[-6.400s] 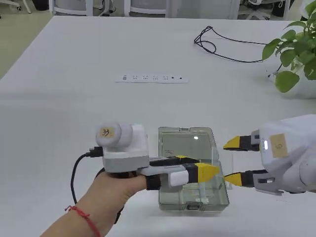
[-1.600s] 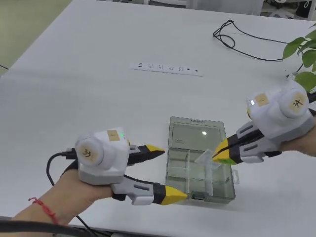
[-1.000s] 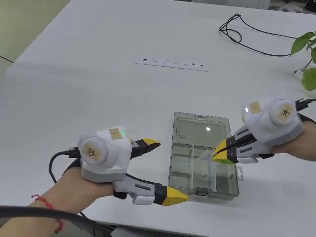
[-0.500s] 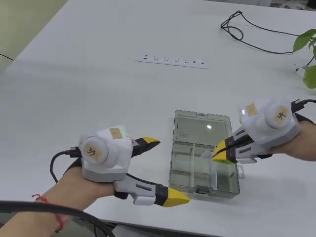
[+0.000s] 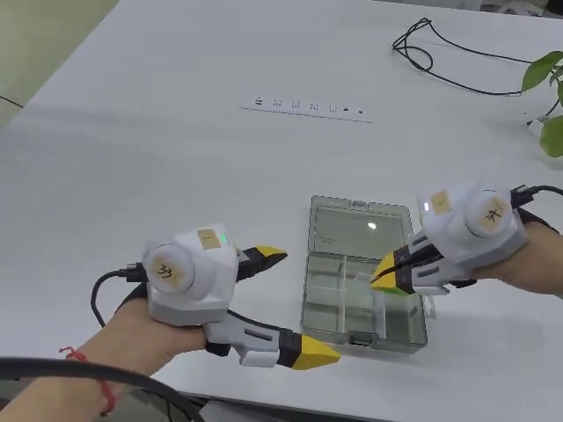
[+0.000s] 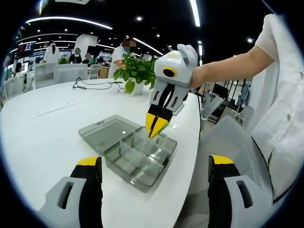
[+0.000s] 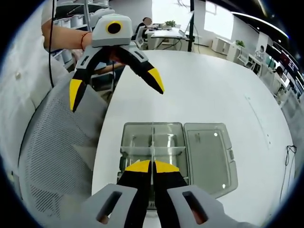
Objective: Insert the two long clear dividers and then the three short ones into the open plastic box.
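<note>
Right gripper [image 5: 384, 278], centre-right in the head view, clenched on a clear divider [image 7: 152, 142], has dropped nearer the box [image 5: 352, 230]. Left gripper [image 5: 301, 304] hangs splayed, empty. Seating likely next.

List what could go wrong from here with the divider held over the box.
1. The right gripper pinches the thin clear divider at one edge with shut jaws; it may tilt and miss its slots in the box.
2. The left gripper is open and apart from the box, so nothing steadies it. A downward push may slide it, and it lies near the front edge of the table.
</note>
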Demonstrator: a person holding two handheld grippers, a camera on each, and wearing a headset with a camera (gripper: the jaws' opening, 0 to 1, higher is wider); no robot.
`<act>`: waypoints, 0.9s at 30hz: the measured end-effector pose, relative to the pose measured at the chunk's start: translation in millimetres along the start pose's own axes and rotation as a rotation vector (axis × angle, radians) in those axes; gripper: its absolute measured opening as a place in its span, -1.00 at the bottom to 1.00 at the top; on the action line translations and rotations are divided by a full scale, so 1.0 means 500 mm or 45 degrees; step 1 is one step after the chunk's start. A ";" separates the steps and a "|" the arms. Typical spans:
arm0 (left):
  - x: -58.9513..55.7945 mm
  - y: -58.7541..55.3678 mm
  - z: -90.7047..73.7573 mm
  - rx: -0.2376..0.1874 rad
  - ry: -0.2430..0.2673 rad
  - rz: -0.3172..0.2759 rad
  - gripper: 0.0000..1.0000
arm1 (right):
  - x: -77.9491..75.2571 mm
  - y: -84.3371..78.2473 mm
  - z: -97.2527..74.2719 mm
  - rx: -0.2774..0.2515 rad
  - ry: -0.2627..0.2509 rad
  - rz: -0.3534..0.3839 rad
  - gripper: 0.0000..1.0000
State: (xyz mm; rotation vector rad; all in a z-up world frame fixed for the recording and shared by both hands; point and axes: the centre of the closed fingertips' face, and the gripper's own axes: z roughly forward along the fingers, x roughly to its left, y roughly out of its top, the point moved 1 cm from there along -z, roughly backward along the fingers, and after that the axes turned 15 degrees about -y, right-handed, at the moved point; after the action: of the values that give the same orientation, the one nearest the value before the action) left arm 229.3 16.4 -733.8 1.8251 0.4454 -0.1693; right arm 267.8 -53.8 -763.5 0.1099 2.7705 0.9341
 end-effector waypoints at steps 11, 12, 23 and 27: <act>0.000 -0.003 -0.001 0.005 -0.001 -0.003 0.90 | 0.005 -0.018 0.037 0.061 0.007 -0.015 -0.95; -0.001 -0.003 0.000 0.005 -0.002 -0.003 0.90 | 0.006 -0.020 0.040 0.065 0.008 -0.014 -0.95; -0.001 -0.004 0.000 0.006 -0.006 -0.002 0.89 | 0.013 -0.044 0.071 0.153 0.012 -0.085 -0.95; 0.001 -0.003 -0.001 0.001 -0.003 -0.002 0.90 | 0.015 -0.050 0.077 0.169 0.012 -0.101 -0.95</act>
State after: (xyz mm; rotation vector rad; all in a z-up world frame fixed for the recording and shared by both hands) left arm 229.1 17.4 -735.3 1.8252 0.4456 -0.1725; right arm 269.1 -50.1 -809.6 0.0160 2.8211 0.7335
